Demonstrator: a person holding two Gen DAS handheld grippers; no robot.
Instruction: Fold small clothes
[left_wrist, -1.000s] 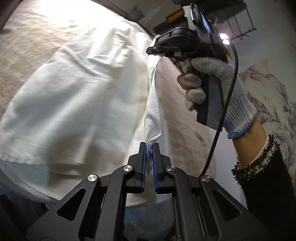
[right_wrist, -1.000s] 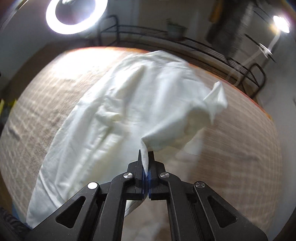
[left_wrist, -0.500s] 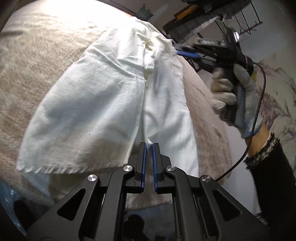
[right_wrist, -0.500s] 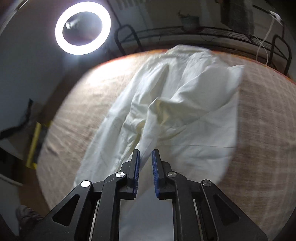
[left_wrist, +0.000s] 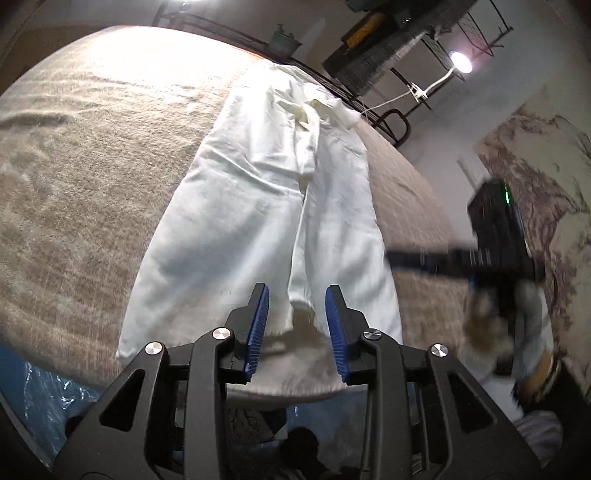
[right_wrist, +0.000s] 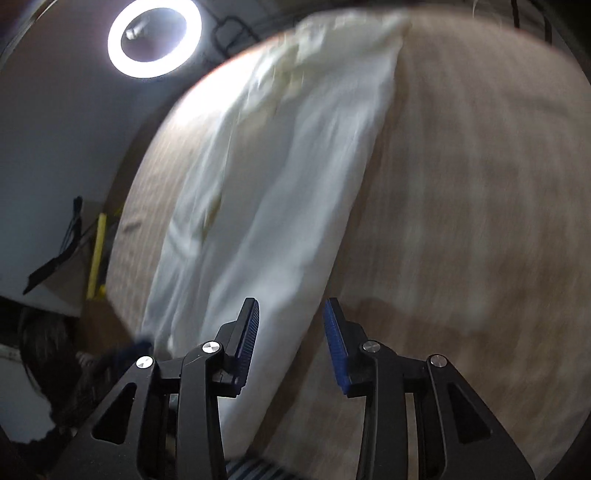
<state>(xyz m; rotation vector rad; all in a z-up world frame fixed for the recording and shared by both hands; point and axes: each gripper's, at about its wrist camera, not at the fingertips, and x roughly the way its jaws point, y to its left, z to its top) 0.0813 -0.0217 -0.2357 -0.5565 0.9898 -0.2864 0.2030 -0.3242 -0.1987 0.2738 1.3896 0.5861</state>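
A white garment (left_wrist: 266, 206) lies lengthwise on the beige textured table, one side folded over along its length. My left gripper (left_wrist: 297, 317) is open just above the garment's near hem, with the folded edge's corner lying between the jaws, not held. The right gripper shows blurred at the right of the left wrist view (left_wrist: 424, 260), in a gloved hand beside the garment's right edge. In the right wrist view the garment (right_wrist: 280, 192) stretches away, blurred. My right gripper (right_wrist: 290, 343) is open and empty above the garment's near edge.
The table's beige cover (left_wrist: 74, 155) spreads wide to the left, and in the right wrist view (right_wrist: 480, 221) to the right. Blue plastic (left_wrist: 44, 398) hangs at the near edge. A ring light (right_wrist: 155, 38) and a metal rail (left_wrist: 369, 107) stand behind the table.
Both grippers were shut on the garment's edge, lifted it over and laid it down. Both have opened and let go. The right gripper swung back toward the near right.
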